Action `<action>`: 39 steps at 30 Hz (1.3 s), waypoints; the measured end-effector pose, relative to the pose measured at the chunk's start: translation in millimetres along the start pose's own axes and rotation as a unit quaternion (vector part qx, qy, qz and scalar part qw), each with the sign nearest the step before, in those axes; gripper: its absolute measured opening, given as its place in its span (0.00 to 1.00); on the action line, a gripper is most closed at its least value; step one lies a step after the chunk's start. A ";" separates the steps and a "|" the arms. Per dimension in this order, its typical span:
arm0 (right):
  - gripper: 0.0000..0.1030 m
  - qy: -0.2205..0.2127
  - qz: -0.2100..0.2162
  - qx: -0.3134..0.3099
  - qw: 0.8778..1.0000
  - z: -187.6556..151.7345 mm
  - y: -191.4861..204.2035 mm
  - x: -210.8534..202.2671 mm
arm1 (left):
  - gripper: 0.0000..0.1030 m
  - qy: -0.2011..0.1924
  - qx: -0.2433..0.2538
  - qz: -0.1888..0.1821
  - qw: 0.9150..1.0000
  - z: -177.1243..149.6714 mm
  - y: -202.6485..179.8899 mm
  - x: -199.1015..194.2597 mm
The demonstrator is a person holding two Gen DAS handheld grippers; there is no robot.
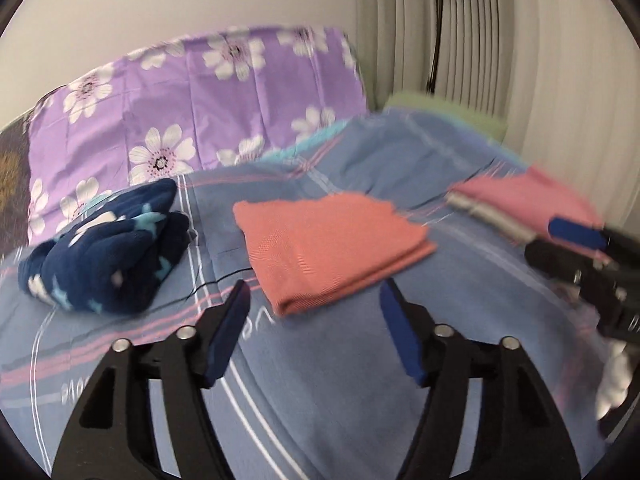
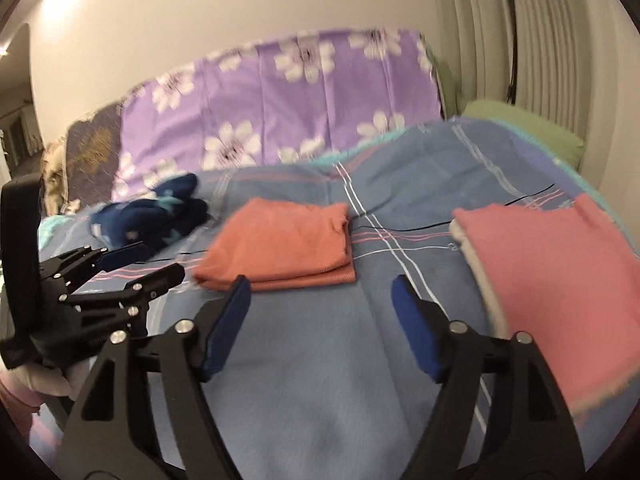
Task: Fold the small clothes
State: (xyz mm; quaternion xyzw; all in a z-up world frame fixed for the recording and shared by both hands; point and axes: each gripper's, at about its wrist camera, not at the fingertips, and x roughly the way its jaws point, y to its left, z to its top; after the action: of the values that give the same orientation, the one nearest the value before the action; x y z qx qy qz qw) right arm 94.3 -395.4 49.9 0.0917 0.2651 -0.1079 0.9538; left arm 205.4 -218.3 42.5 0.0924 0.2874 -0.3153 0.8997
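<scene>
Left wrist view: the left gripper (image 1: 314, 300) is held with its jaws wide apart above the blue bedspread (image 1: 340, 400), just before the folded orange garment (image 1: 332, 240) lying mid-surface. The right gripper (image 2: 322, 300) is likewise spread and empty, beside a pink garment (image 2: 560, 292) at the right edge.

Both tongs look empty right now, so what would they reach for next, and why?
Probably the right tongs swing toward the pink garment. The orange garment already lies folded, the pink one sits nearest on the right, and both tongs, left included, are open and hold nothing.
</scene>
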 end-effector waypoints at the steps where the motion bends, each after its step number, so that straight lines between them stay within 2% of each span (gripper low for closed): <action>1: 0.82 -0.006 -0.002 0.002 1.000 -3.3 3.9 -15.6 | 0.72 -0.009 -0.005 -0.004 1.000 -3.2 -4.0 -12.8; 4: 0.85 -0.023 -0.001 0.004 1.000 -11.7 14.7 -50.4 | 0.81 -0.033 -0.017 0.001 0.999 -12.6 -11.4 -54.8; 7: 0.93 -0.038 -0.007 0.008 0.999 -20.1 23.5 -84.2 | 0.91 -0.055 -0.023 0.010 0.998 -22.2 -17.3 -92.6; 10: 0.97 -0.032 -0.001 0.008 0.999 -32.3 31.0 -107.1 | 0.99 -0.078 -0.023 0.030 0.996 -31.8 -24.2 -127.8; 13: 0.97 -0.019 0.012 0.016 1.000 -46.0 35.4 -122.2 | 0.99 -0.095 -0.019 0.050 0.994 -43.8 -35.6 -158.2; 16: 0.98 -0.012 0.016 0.023 1.000 -60.9 37.1 -135.8 | 0.99 -0.091 -0.024 0.069 0.993 -55.5 -41.0 -175.3; 19: 0.98 -0.008 0.017 0.031 0.999 -73.5 33.9 -149.8 | 0.99 -0.054 -0.041 0.088 0.994 -67.8 -43.0 -182.9; 24: 0.98 -0.017 0.002 0.034 0.999 -81.3 27.1 -166.5 | 0.99 -0.047 -0.069 0.078 0.994 -82.0 -41.4 -196.7; 27: 0.98 -0.017 0.003 0.036 0.999 -83.1 25.6 -171.4 | 0.99 -0.025 -0.076 0.091 0.993 -87.7 -43.8 -198.8; 39: 0.98 -0.012 0.012 0.023 1.000 -84.0 35.1 -169.0 | 0.99 -0.015 -0.075 0.080 0.994 -96.8 -51.3 -199.0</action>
State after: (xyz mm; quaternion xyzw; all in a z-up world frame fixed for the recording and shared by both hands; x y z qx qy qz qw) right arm -78.9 -315.7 72.1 0.1152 0.2502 -0.1033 0.9558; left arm 2.6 -122.6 78.6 0.0422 0.2887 -0.2213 0.9305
